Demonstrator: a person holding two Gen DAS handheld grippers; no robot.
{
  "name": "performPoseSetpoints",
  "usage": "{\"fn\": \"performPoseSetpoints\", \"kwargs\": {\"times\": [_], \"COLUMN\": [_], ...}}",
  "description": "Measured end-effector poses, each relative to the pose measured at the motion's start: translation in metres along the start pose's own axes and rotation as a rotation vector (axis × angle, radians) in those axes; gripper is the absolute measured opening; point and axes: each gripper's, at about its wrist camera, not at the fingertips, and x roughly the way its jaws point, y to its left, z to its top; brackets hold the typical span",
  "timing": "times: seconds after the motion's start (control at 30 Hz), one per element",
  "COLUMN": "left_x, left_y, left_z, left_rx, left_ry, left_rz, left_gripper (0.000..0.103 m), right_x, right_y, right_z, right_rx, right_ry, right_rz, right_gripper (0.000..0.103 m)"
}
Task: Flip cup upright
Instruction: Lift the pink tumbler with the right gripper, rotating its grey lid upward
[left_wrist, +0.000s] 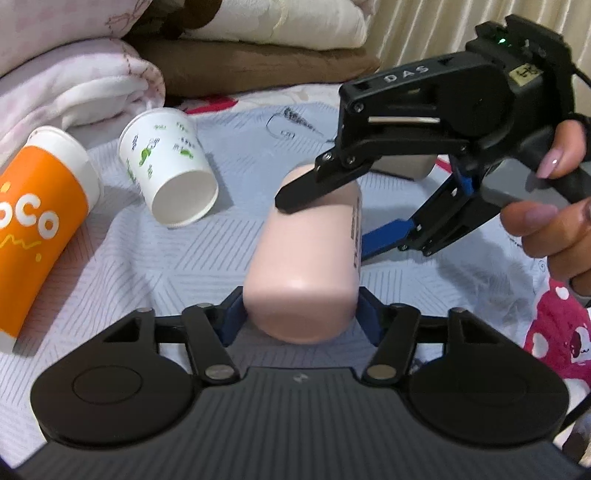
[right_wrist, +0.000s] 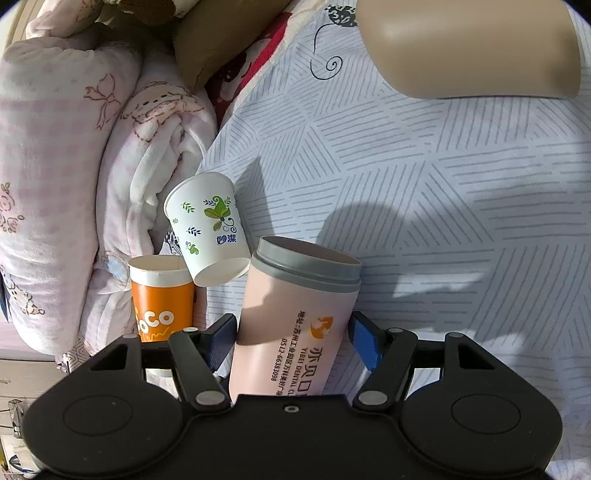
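A pink cup (left_wrist: 306, 266) with a grey rim and printed text lies on its side on the striped bedsheet. My left gripper (left_wrist: 301, 319) is shut on its closed base end, blue pads (left_wrist: 232, 321) pressing both sides. My right gripper (left_wrist: 321, 218) comes in from the right and straddles the cup's upper body, one finger over it and one under. In the right wrist view the pink cup (right_wrist: 295, 325) sits between the blue pads (right_wrist: 364, 343) of my right gripper (right_wrist: 291, 341), its grey rim pointing away.
A white paper cup with green leaves (left_wrist: 170, 166) and an orange paper cup (left_wrist: 37, 218) lie on their sides at the left; both show in the right wrist view (right_wrist: 208, 229) (right_wrist: 162, 302). Folded pink blankets (left_wrist: 74, 74) and brown cushions (left_wrist: 255, 62) lie behind. A tan cup (right_wrist: 469, 48) lies beyond.
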Motion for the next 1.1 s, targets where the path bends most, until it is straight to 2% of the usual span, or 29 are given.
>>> {"fn": "performPoseSetpoints", "kwargs": {"times": [0.3,0.57,0.73,0.97,1.1], "left_x": [-0.023,-0.054,-0.073,-0.072,-0.080], "left_y": [-0.007,-0.021,-0.026,-0.025,-0.022], "left_z": [-0.011,-0.036,-0.045,-0.055,-0.053], "left_rx": [-0.088,-0.148,-0.184,-0.223,-0.238], "left_ry": [0.067,0.072,0.046,0.093,0.056], "left_rz": [0.026,0.051,-0.016,-0.021,-0.034], "left_gripper": [0.061,0.061,0.060,0.060,0.062], "right_x": [-0.001,-0.008,-0.016,-0.013,-0.008], "right_y": [0.005,0.011,0.015,0.016,0.019], "right_z": [-0.021,-0.055,-0.076,-0.091,-0.090], "right_rx": [-0.036,-0.084,-0.133,-0.163,-0.203], "right_ry": [0.046,0.079,0.093,0.114,0.106], "right_rz": [-0.015,-0.020,-0.033,-0.065,-0.101], "right_gripper": [0.072,0.072,0.072,0.072,0.070]}}
